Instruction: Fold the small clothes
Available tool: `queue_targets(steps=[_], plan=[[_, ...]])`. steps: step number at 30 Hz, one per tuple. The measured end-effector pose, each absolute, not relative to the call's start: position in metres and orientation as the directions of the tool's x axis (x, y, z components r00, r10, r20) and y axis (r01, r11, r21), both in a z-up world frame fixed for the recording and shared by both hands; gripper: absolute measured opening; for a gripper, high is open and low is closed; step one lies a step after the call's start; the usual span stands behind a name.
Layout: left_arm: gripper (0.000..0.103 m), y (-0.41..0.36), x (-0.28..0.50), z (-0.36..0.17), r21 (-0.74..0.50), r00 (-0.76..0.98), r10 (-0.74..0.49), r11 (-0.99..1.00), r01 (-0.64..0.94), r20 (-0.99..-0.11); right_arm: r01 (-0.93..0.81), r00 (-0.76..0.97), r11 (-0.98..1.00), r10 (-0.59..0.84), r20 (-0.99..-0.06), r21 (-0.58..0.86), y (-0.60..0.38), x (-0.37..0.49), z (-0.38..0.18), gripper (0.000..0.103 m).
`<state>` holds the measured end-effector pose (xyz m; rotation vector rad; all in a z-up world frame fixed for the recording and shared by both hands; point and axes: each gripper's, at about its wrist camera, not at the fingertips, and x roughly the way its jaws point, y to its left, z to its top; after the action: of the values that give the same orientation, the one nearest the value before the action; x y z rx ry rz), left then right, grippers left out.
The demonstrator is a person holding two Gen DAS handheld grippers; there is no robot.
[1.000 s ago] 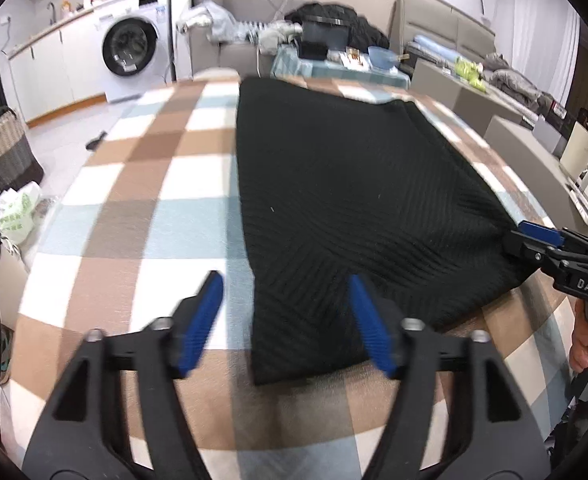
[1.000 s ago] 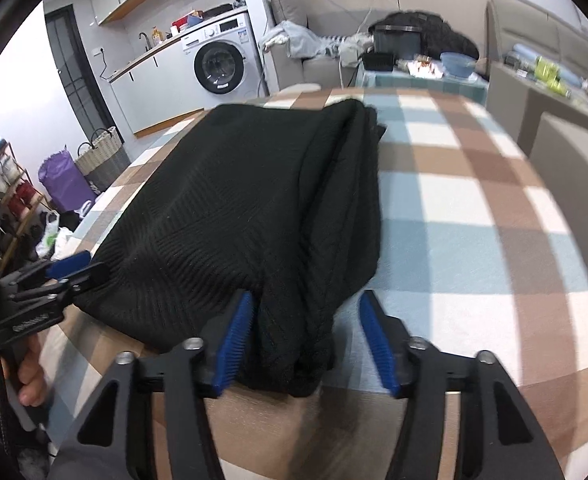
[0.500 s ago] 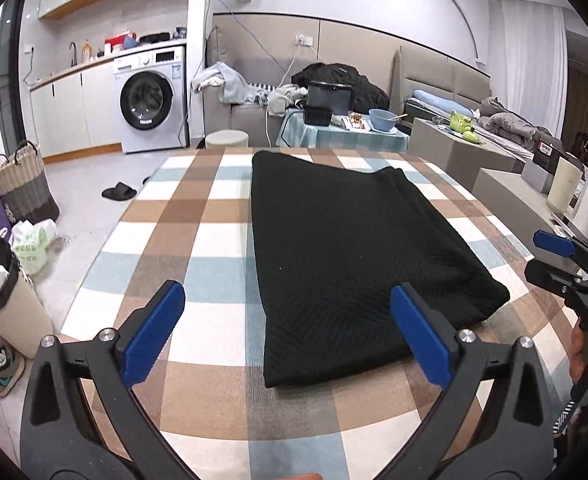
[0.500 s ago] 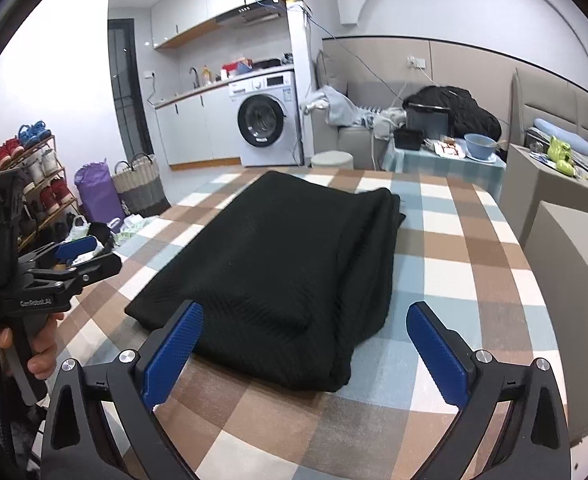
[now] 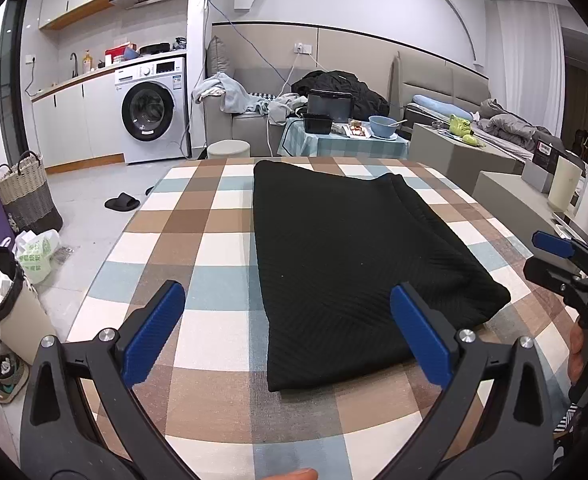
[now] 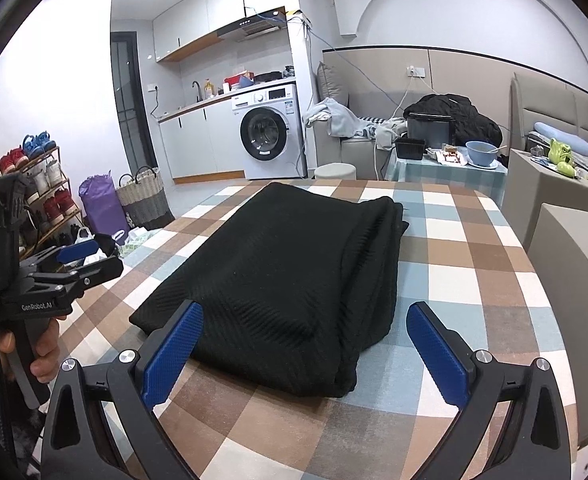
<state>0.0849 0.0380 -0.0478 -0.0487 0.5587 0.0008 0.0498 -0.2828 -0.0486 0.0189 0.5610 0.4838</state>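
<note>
Holding: I have both left tongs (image 5: pixel 288 328) and right tongs (image 6: pixel 303 354) spread wide, empty — clear of the cloth.
Garment: black knit (image 5: pixel 357 264) lies folded on the checked worktop (image 5: pixel 198 240).
Risk: I judge the thick right-hand layers could slump open — nothing pins them.
Views: only the right wrist shows that stacked edge (image 6: pixel 373 280).

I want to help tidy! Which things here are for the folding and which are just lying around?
For the folding:
black knit garment
left gripper, open
right gripper, open
checked tablecloth

Just lying about:
washing machine
blue bowl
slipper
woven basket
</note>
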Motion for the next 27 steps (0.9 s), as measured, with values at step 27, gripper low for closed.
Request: queue_targets(steps=[27], plan=[[0.102,0.049,0.078,-0.071,-0.067,0.889,-0.001,0.997,-0.033,-0.458,-0.453,0.778,0.884,0.454,-0.434,0.114,-0.278,0.044,-0.061,0.103]])
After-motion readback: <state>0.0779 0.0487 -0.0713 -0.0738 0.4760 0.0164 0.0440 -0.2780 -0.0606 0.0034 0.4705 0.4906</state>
